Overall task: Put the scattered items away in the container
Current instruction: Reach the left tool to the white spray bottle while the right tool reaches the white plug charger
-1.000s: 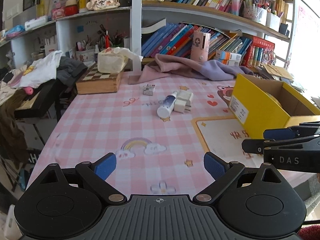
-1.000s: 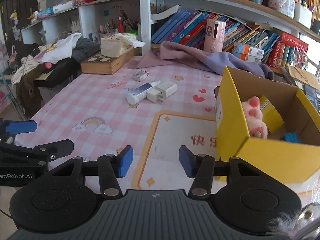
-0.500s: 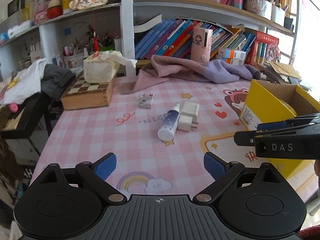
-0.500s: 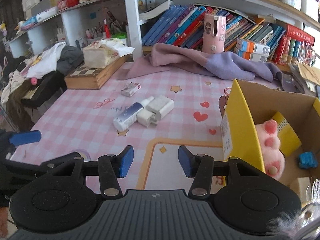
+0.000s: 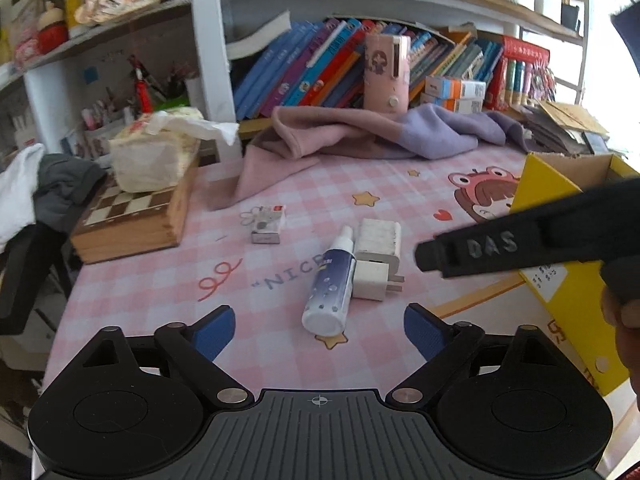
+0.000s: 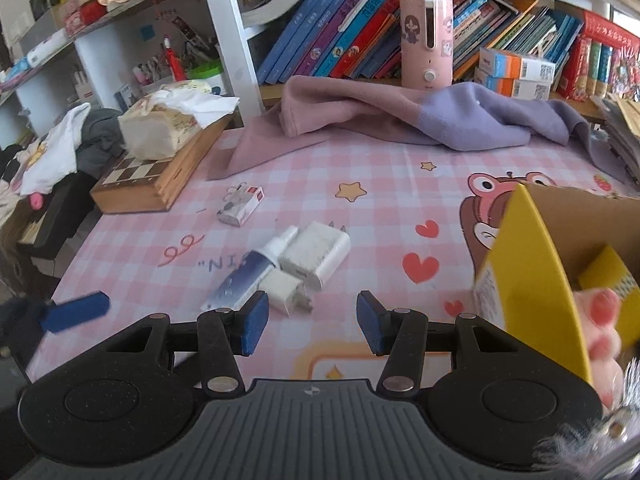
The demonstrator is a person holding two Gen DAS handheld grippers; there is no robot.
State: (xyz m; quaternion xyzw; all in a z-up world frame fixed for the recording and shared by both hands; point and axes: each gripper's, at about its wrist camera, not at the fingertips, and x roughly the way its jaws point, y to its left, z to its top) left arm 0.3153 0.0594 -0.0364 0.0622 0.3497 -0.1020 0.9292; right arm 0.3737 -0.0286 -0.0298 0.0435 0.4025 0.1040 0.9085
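Left gripper [image 5: 319, 330]: blue-padded fingers spread wide, holding nothing, above the pink checked tablecloth [image 5: 160, 280]; the base of the blue-and-white spray bottle [image 5: 330, 290] lies between the pads without touching either. Right gripper [image 6: 312, 322]: fingers parted to a moderate gap, empty, with the small white plug adapter [image 6: 285, 286] just ahead of its left pad [image 6: 252, 322]; contact cannot be judged from this angle. Bottle, small adapter and the larger white ribbed charger block [image 6: 316, 258] lie touching in one cluster mid-table. A small white-and-red carton [image 6: 240, 205] sits apart, toward the wooden chessboard box [image 6: 148, 184]. The yellow cardboard box [image 6: 528, 280] stands open at the right, a pink plush paw [image 6: 604, 332] inside. Open cloth lies between cluster and box. A pink-and-lilac garment [image 6: 400, 120] bounds the far side.
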